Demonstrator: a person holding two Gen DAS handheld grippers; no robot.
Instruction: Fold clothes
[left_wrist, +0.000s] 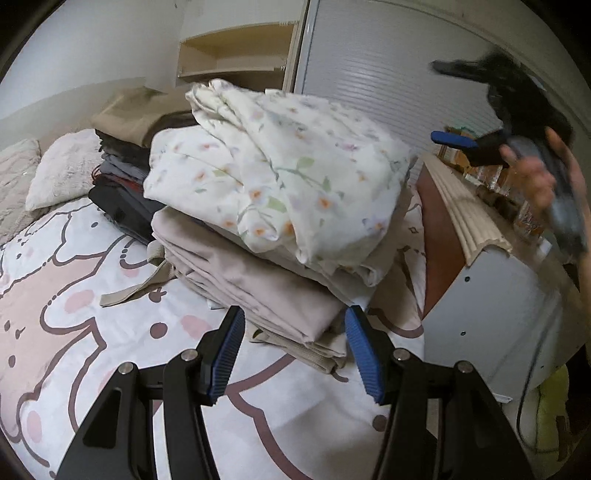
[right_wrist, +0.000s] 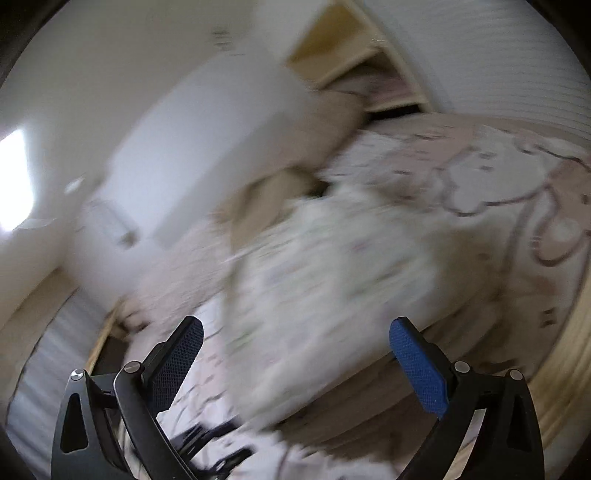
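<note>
A folded white floral cloth (left_wrist: 280, 173) lies on top of a stack of folded beige and pinkish linens (left_wrist: 258, 288) on the bed. My left gripper (left_wrist: 295, 350) is open and empty, just in front of the stack's near corner. My right gripper (right_wrist: 295, 365) is open and empty, above the same floral cloth (right_wrist: 332, 288); that view is heavily blurred. The right gripper also shows in the left wrist view (left_wrist: 458, 103), held by a hand at the upper right, above the stack.
A second pile of dark folded clothes (left_wrist: 122, 184) sits behind the stack, with pillows (left_wrist: 62, 166) at far left. The bed has a pink cartoon-print sheet (left_wrist: 92, 314). A white and brown cabinet (left_wrist: 491, 295) stands at the right bed edge. A wardrobe shelf (left_wrist: 236, 51) is behind.
</note>
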